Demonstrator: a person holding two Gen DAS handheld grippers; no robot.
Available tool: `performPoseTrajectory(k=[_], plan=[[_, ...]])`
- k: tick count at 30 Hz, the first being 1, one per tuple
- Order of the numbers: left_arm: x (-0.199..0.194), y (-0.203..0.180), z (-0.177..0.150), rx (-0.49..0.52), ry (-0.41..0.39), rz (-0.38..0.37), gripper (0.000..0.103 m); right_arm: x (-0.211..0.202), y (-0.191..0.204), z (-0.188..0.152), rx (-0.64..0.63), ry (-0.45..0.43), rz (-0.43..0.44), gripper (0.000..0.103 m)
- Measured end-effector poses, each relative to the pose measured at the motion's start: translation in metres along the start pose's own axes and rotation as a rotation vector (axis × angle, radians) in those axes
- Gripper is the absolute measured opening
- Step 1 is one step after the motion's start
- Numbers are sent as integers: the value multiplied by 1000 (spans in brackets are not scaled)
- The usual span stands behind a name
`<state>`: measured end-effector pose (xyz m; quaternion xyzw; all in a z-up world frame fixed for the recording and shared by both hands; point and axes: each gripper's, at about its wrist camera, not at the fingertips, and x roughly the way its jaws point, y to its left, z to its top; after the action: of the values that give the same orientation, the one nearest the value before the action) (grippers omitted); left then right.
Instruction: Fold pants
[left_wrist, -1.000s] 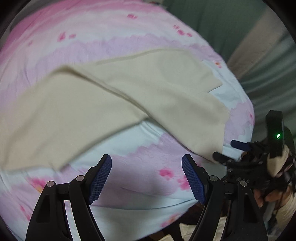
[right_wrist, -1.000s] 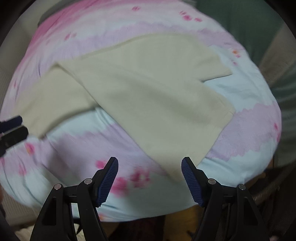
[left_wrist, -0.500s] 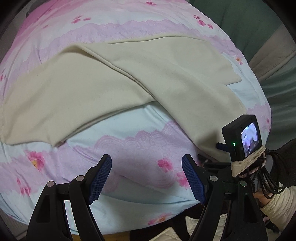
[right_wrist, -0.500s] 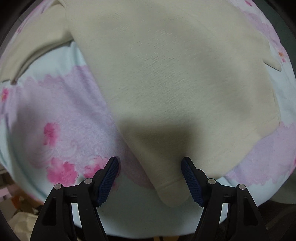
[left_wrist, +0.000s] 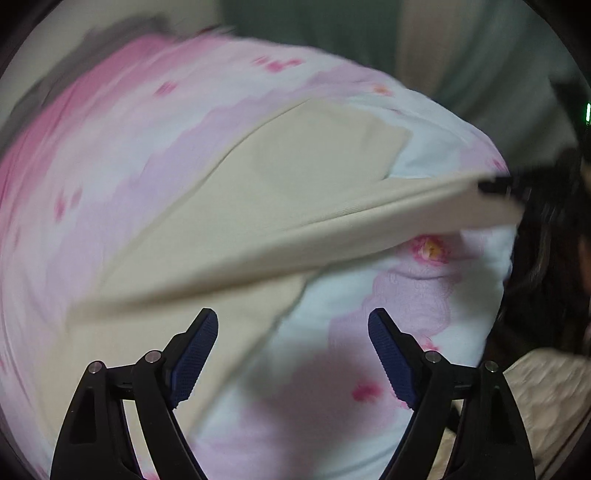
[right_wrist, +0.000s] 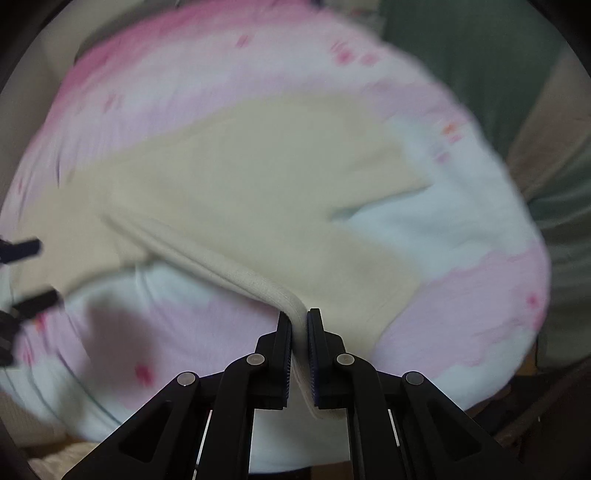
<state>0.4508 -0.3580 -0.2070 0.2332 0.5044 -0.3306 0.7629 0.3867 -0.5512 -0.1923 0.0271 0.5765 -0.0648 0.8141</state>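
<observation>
A: Left side first: the left gripper (left_wrist: 293, 354) hovers with its blue-padded fingers (left_wrist: 195, 354) spread wide, nothing between them, just over the near leg of the cream knitted pants (left_wrist: 236, 206) lying on the pink-and-white floral quilt (left_wrist: 406, 332) of the bed

B: And across to the right, the right gripper (right_wrist: 298, 354) has its fingers pressed together on a hem, pinching a doubled edge of the pants that lifts off the quilt

A: Soft, light, floppy cloth, I'd say. It sags between grips

B: Best held at hems and corners; a mid-panel pinch would likely just bunch it
</observation>
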Motion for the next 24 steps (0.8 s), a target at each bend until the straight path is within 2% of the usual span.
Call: performPoseTrajectory(k=[2,4,7,8,9,10,11,13,15,19,24], plan=[[7,-10,26,110,-32,-9,86,-20,-11,9,29,-59,-20,8],[16,-18,46,179,-48,-19,86,-31,-10,13,57,-92,-19,8],[38,-31,73,282,-23,-40,85,-40,-21,24,96,-116,3,8],[43,-32,81,307,-8,-55,73,-42,-26,26,98,-122,9,8],[45,-34,90,323,1,-66,45,-41,-28,32,95,-127,12,8],[46,-34,97,339,7,-73,31,-42,-25,38,89,-129,11,8],[42,-31,104,351,-1,-85,24,-43,-26,45,86,-130,11,8],[33,-24,116,374,-48,-85,20,-43,-32,62,94,-138,23,8],[32,-15,137,370,-57,-76,17,-44,-40,80,101,-158,39,8],[49,9,187,318,-27,-59,15,-30,-67,131,144,-169,103,8],[104,35,237,221,72,-16,14,15,-91,198,153,-125,141,8]])
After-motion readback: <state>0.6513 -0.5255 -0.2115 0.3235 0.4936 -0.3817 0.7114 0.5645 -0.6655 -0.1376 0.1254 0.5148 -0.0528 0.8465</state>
